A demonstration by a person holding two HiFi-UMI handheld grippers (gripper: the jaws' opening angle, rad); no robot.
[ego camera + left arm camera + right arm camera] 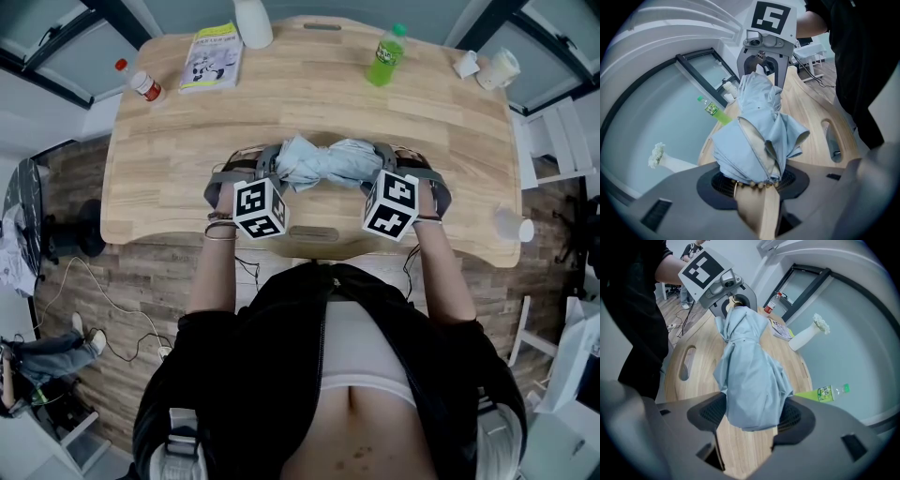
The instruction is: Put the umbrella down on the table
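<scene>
Left gripper view only shows handle, left gripper and right gripper jaws clamping umbrella

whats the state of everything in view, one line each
umbrella, folded up, held at both ends over the table
left gripper, shut on the umbrella
right gripper, shut on the umbrella
green bottle, cap on, standing
red-capped bottle, cap on
book, closed, lying flat
vase, standing
</scene>
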